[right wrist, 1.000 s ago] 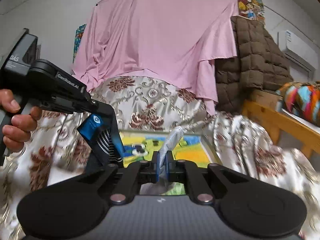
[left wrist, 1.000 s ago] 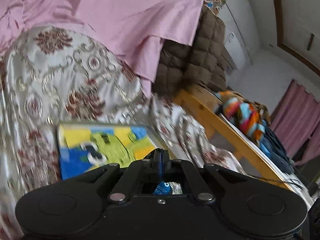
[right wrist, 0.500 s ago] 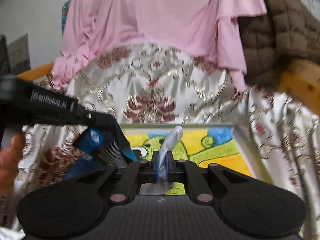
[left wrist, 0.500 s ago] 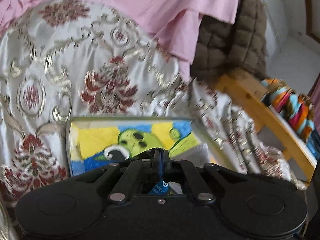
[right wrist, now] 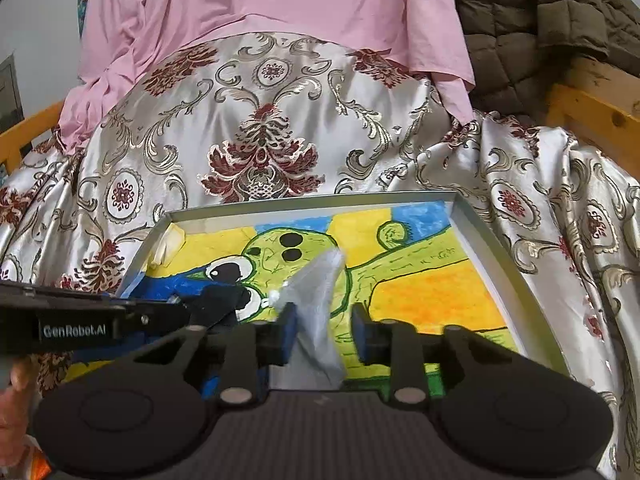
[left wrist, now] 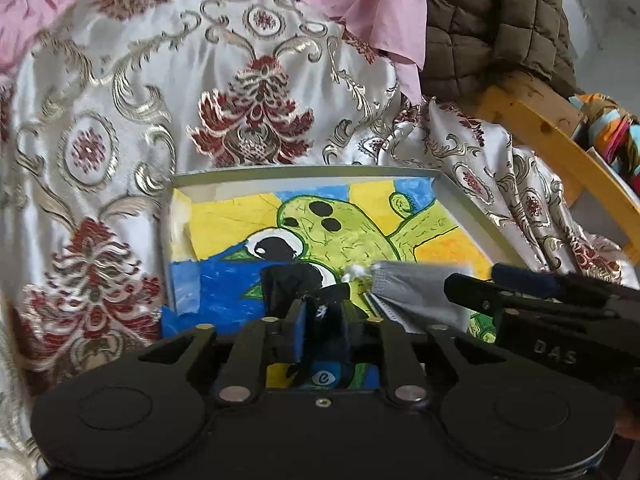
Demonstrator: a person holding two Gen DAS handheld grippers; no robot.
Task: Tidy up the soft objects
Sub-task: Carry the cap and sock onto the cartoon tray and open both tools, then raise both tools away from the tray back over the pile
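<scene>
Nearly delivered, by the look of it: both soft pieces over the shallow white tray with the painted green creature (right wrist: pixel 516 280), neither clearly released. Nearest, right gripper (right wrist: pixel 324 330) just been opening, jaws moderately apart, pale grey fabric piece (right wrist: pixel 320 304) loose between them. Left gripper (left wrist: pixel 322 330) also just opening, gap narrow, black fabric piece (left wrist: pixel 288 284) between its jaws. Beyond, floral satin bedspread (right wrist: pixel 260 120). Left to do: letting go, withdrawing.
</scene>
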